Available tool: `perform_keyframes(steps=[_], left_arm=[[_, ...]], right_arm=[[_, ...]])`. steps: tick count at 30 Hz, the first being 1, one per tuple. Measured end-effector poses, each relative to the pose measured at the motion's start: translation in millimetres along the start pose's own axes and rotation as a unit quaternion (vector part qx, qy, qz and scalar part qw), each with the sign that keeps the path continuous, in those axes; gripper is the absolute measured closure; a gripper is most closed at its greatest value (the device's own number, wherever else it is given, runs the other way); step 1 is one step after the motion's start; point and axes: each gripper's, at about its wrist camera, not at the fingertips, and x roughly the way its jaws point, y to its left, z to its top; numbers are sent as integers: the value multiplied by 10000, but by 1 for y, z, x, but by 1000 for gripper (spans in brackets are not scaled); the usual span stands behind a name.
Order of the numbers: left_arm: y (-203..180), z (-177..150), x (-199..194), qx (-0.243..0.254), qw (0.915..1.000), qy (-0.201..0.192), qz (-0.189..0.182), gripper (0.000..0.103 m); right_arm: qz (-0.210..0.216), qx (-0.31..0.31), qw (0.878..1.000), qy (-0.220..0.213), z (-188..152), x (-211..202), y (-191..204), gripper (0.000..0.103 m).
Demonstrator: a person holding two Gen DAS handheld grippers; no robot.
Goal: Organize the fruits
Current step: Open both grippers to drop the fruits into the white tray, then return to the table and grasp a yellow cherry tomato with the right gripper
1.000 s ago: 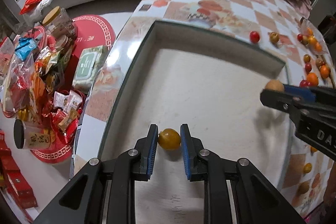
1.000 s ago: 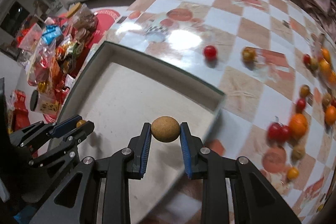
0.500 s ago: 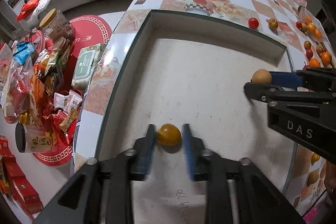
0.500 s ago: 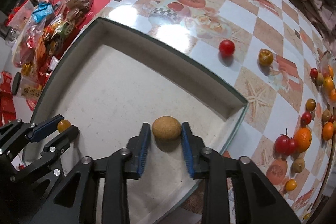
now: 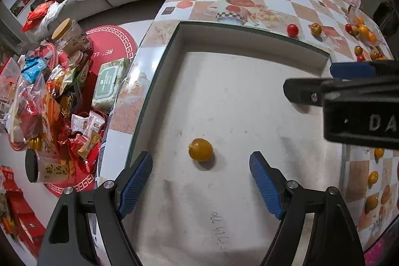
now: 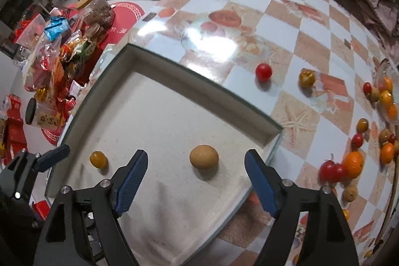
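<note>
Both tools are opening, pads touching nothing. The left tool [image 5: 200,177] is straddling a small yellow fruit [image 5: 201,149] lying free on the floor of the shallow tray [image 5: 254,38]; the right tool [image 6: 195,177] is straddling a round tan fruit [image 6: 204,156] toward the tray's 3 o'clock wall. The tray is holding only these two. Each fruit is probably light, smooth-skinned, prone to rolling and easily bruised; a gentle hold across its widest part is likely suiting it. Loose fruits [image 6: 352,163] are waiting on the desk [image 6: 286,24] at 3 o'clock.
</note>
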Motion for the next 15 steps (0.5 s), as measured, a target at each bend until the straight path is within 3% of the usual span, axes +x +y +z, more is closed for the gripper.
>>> perform_keyframes(steps=[15], left_arm=[[-37,8,-23,349,9993,-137,-67,22]], right_arm=[[-59,358,9992,-165,-13,-37,-34,19]])
